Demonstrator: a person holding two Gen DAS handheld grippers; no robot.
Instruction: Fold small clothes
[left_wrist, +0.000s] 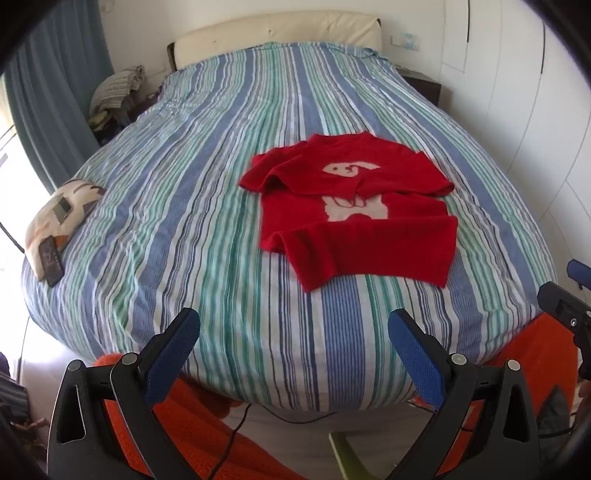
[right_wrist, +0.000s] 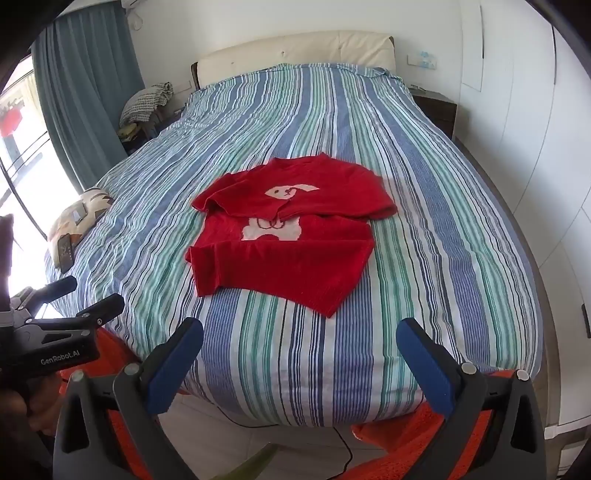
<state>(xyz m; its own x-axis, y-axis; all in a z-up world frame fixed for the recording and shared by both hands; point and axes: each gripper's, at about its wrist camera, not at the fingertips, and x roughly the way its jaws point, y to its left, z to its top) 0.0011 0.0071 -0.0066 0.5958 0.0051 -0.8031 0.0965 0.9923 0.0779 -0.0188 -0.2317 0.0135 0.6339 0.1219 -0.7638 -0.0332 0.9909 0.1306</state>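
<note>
A small red sweater (left_wrist: 351, 210) with a white animal motif lies on the striped bed cover (left_wrist: 207, 206), its sleeves folded across the body. It also shows in the right wrist view (right_wrist: 288, 236). My left gripper (left_wrist: 293, 325) is open and empty, held over the foot of the bed, short of the sweater. My right gripper (right_wrist: 299, 332) is open and empty, also short of the sweater's near hem. The left gripper shows in the right wrist view (right_wrist: 85, 295) at the left edge. Part of the right gripper (left_wrist: 569, 295) shows at the right edge of the left wrist view.
A patterned cushion (left_wrist: 55, 221) with a remote control (left_wrist: 51, 262) and a small device lies at the bed's left edge. An orange rug (left_wrist: 192, 424) and a black cable (left_wrist: 236, 428) lie on the floor below. White wardrobe doors (right_wrist: 535, 147) stand on the right.
</note>
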